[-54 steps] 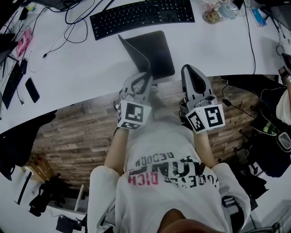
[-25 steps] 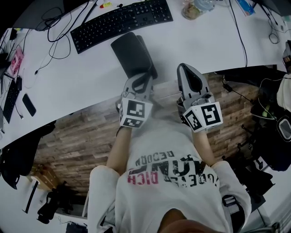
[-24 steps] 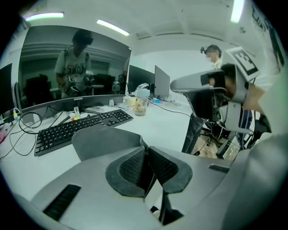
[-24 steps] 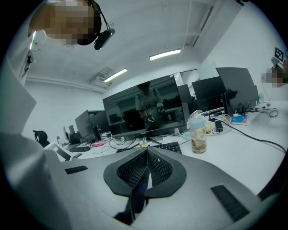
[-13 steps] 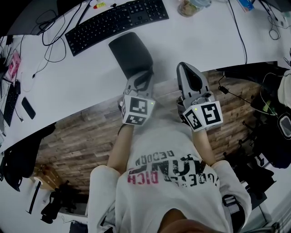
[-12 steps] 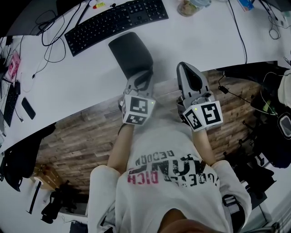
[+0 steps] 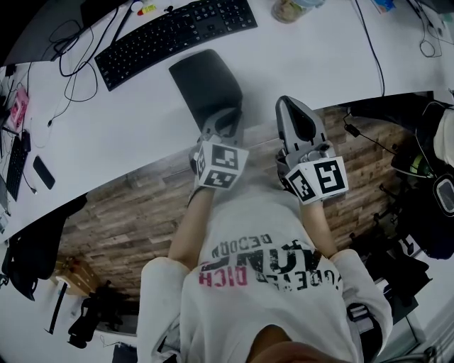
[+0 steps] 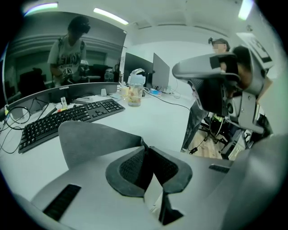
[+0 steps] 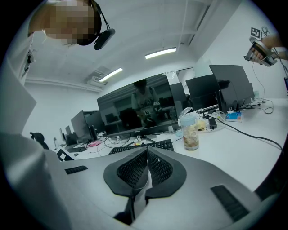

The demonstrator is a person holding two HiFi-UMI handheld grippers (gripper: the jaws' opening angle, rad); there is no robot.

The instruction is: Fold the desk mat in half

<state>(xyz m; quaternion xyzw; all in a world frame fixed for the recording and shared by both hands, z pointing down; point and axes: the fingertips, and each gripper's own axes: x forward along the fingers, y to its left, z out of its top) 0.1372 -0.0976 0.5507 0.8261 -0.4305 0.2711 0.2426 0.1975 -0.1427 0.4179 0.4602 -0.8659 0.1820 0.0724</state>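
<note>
One white bench [image 7: 312, 64] fills the upper part of the head view, with a wood-plank floor [image 7: 128, 220] below its curved front edge. One person in a white T-shirt [image 7: 269, 283] stands at it; the shirt has dark and red lettering, seen upside down and not surely readable. On the bench lie one black keyboard [image 7: 174, 32] and, at the left edge, what looks like a second one [image 7: 14, 156]. One monitor [image 8: 49, 92] stands behind the keyboard, its brand word too small to read. The single dark grey desk mat [image 7: 202, 78] lies in front of the black keyboard, with its near end at the bench's front edge; it seems to be doubled over, one layer on the other. There are two grippers, each with one cube of black-and-white square markers. The left gripper [image 7: 221, 119] has its fingers [image 8: 130, 168] closed on the mat's near edge, and the grey sheet curves up to the left from that pinch. The right gripper [image 7: 287, 106] is just beside it, off the bench's edge and apart from the mat, with its fingers [image 9: 159, 168] together on nothing. Smaller things are one lidded jar [image 7: 287, 8], one dark phone [image 7: 42, 172] and several black cables [image 7: 64, 57].
</note>
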